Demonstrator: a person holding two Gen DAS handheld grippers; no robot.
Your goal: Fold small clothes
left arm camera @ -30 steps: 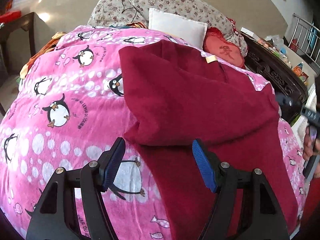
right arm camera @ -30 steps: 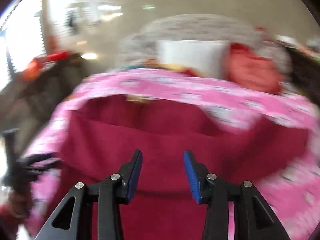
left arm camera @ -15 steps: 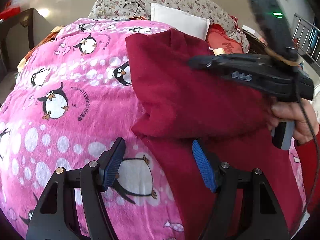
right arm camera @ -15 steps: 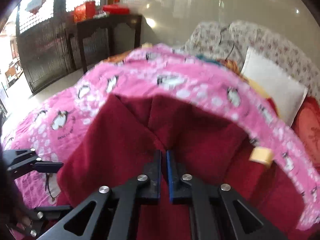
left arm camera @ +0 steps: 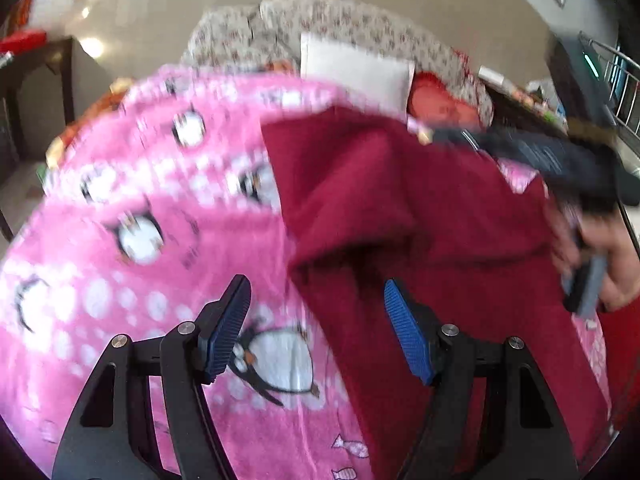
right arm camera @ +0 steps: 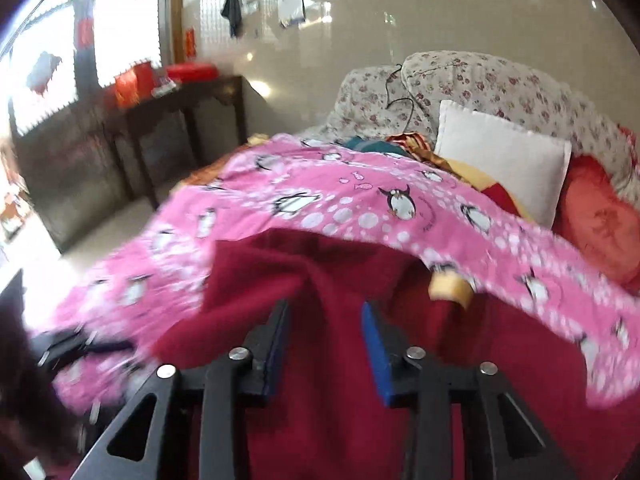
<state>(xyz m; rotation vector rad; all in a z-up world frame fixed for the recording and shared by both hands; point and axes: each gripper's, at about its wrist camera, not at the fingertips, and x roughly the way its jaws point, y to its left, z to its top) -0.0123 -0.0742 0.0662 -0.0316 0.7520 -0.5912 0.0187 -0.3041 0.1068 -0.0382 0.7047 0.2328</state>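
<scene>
L gripper (left arm camera: 316, 320) wide, holding nothing; garment (left arm camera: 400, 208) edge lies btwn its fingers & off to its right, on blanket (left arm camera: 140, 200). R gripper (right arm camera: 324, 344) part-open, low over garment (right arm camera: 320, 400), fold ridge btwn fingers.

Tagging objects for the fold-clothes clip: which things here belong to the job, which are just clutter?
Job:
red garment, partly folded on the blanket
left gripper, open
right gripper, open
pink blanket, the work surface

Lying about:
white pillow
red cushion
floral cushions
dark table
</scene>
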